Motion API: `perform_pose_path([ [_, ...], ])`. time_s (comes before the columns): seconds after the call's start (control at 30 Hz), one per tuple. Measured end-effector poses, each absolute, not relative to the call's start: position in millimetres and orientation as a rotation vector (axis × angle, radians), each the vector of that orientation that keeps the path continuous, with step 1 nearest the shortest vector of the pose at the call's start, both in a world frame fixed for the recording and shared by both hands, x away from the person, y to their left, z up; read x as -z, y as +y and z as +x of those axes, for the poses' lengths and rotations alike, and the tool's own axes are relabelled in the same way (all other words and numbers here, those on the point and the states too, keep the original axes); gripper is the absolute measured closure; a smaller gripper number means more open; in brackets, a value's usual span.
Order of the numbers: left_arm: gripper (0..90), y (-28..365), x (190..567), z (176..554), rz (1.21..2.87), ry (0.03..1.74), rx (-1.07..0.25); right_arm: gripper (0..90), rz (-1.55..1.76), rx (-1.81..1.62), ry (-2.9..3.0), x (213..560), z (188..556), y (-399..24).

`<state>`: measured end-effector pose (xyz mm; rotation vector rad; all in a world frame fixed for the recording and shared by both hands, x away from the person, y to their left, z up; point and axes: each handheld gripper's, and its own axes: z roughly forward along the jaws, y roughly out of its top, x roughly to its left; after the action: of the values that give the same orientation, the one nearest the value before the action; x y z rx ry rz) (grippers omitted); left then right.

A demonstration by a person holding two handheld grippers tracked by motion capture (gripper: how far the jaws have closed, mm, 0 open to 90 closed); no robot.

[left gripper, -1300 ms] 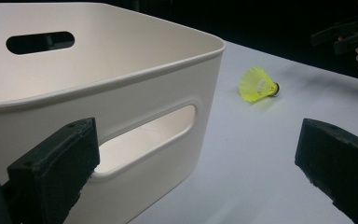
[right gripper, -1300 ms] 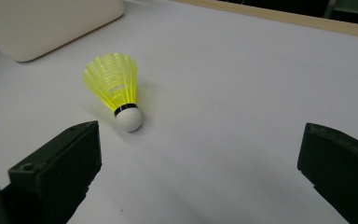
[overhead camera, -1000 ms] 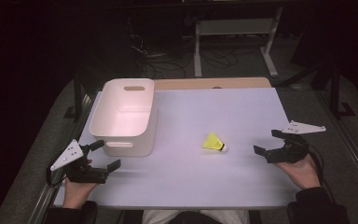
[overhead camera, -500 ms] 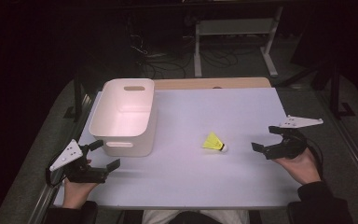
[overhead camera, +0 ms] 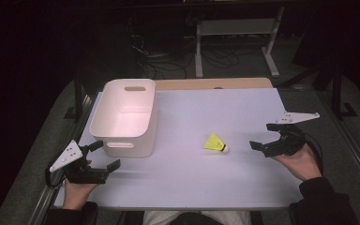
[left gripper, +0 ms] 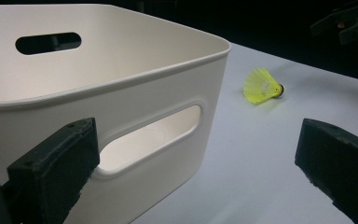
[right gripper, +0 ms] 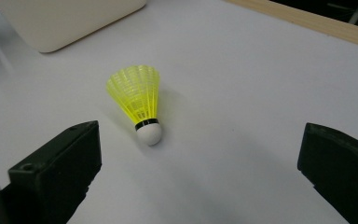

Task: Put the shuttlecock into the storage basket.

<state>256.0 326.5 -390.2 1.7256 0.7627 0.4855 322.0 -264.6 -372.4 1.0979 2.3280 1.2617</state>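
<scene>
1. Here, the right gripper [overhead camera: 268, 138] is hovering over the white table [overhead camera: 243, 108] near its right edge, with its jaws standing wide apart and holding nothing.
2. Just ahead of that gripper's jaw tips, a yellow shuttlecock [overhead camera: 215, 142] is lying on its side on the table, apart from both jaws.
3. In the right gripper view, the shuttlecock [right gripper: 138, 100] is sitting in front of the gap between the jaws, closer to the jaw at the left of that view, with its white cork end [right gripper: 149, 134] pointing back toward the gripper and its yellow skirt fanning away.
4. The left gripper [overhead camera: 104, 155] is resting in a hand [overhead camera: 77, 193] at the table's near left corner, its jaws also spread wide and gripping nothing.
5. Right in front of the left gripper, a white bin [overhead camera: 125, 117] is standing upright, its near wall with the handle slot [left gripper: 149, 140] just beyond the jaw tips.
6. In the left gripper view, one jaw is overlapping the bin's near wall, though I cannot tell whether it is touching.
7. From the left gripper, the shuttlecock [left gripper: 261, 86] is lying farther off, past the bin's corner, and beyond it the right gripper [left gripper: 345, 21] is showing at the upper edge.
8. The right hand [overhead camera: 300, 161] is cupping its gripper from below.
</scene>
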Motion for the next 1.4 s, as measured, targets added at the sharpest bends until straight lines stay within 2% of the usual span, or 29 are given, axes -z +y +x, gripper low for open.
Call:
perform_pose_path([
  [1.4,0.0,326,390,256,1.725,0.761,-0.482,0.0,0.958,-1.169,2.474,345,347,-227],
])
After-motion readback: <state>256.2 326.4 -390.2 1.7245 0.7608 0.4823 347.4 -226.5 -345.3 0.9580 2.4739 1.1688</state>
